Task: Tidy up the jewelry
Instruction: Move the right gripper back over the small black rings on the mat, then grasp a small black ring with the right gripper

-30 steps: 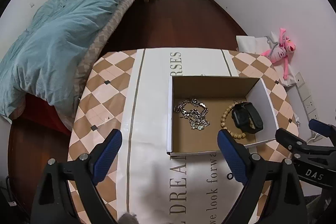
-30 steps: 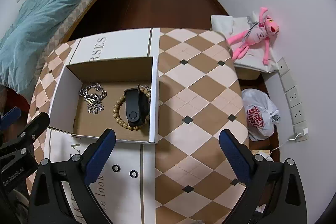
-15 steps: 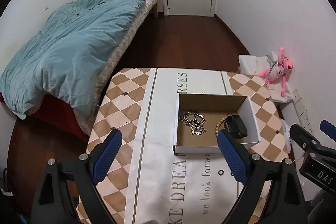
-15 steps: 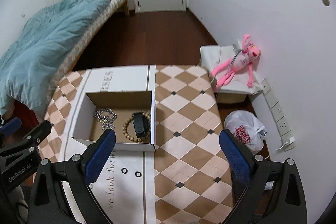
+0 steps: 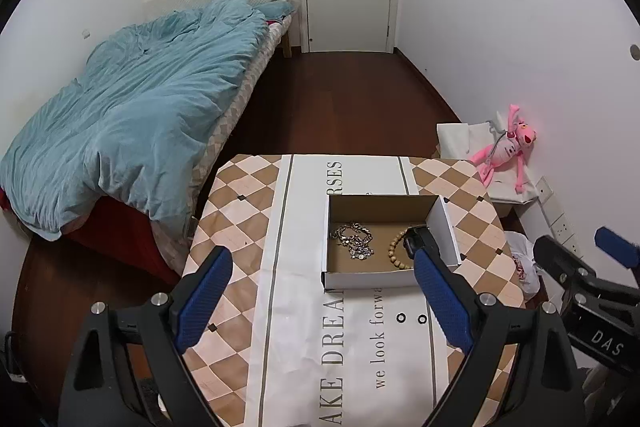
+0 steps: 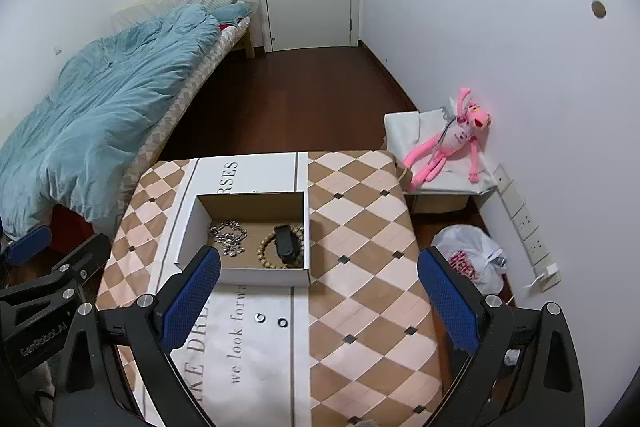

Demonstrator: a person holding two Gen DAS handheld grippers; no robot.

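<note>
An open cardboard box stands on the checkered table. Inside lie a silver chain, a wooden bead bracelet and a black watch. Two small dark rings lie on the white paper in front of the box. My left gripper and my right gripper are both open and empty, held high above the table's near side.
A white printed paper sheet covers the table's middle. A bed with a blue duvet stands at the left. A pink plush toy, a white plastic bag and wall sockets are at the right.
Both grippers have pulled back and up from the box, so the table looks smaller and more of the room shows. Both stay open. The jewelry has not moved.
</note>
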